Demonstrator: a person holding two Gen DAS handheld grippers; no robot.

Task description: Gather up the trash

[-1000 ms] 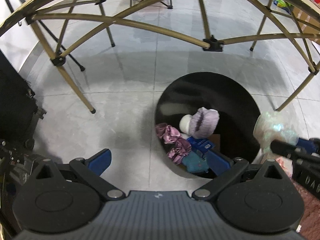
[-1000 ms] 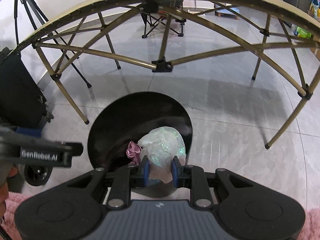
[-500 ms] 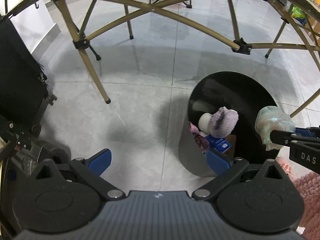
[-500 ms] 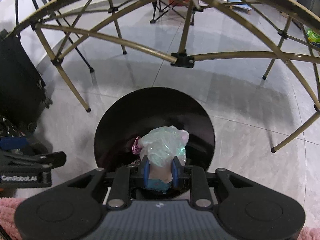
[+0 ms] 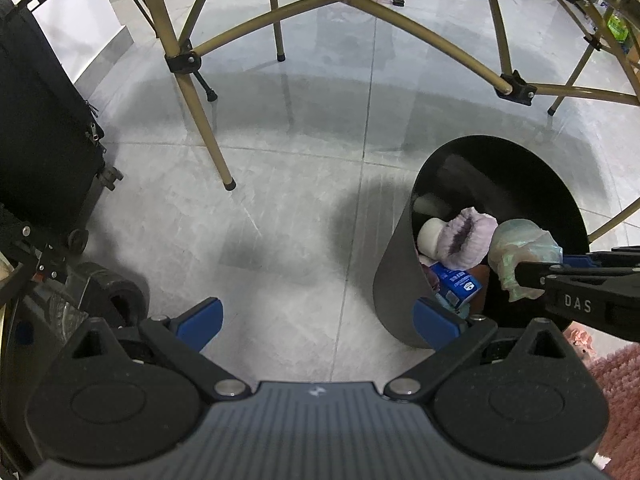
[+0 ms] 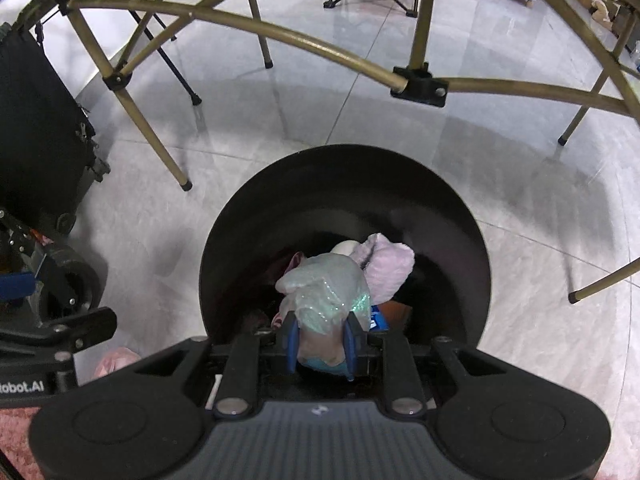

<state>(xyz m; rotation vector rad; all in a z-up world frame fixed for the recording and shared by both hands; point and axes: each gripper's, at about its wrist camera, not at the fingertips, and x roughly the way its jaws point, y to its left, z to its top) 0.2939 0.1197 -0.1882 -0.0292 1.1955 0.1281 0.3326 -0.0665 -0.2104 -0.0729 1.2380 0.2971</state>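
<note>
Right gripper point(image 6: 320, 344): blue pads pressed together on a crumpled wad of pale green, glittery plastic wrap point(image 6: 328, 292), which bulges out above the pads. The wad hangs directly over the open mouth of a round black bin point(image 6: 460, 240) standing on the grey tiled floor point(image 6: 540, 320). In the left wrist view the same wad point(image 5: 524, 256) appears at the right, above the bin point(image 5: 392, 280), held at the tip of the right gripper point(image 5: 520, 270).

Bin contents, visible below the wad: a fluffy lilac piece point(image 6: 388, 268), a small white rounded item point(image 6: 346, 248), a blue carton point(image 5: 458, 284) and a scrap of pink material point(image 6: 296, 260) against the inner wall.

Left gripper point(image 5: 316, 320): blue pads spread wide apart, nothing between them, positioned over bare floor just to the left of the bin; its right pad overlaps the bin's outer wall in the view.

Surroundings: gold-coloured folding frame tubes point(image 6: 304, 44) with black joints arch over the floor behind the bin. A black wheeled case point(image 5: 40, 140) stands at the left. A pink fluffy rug point(image 5: 616, 380) lies at the lower right of the left wrist view, beside the bin
</note>
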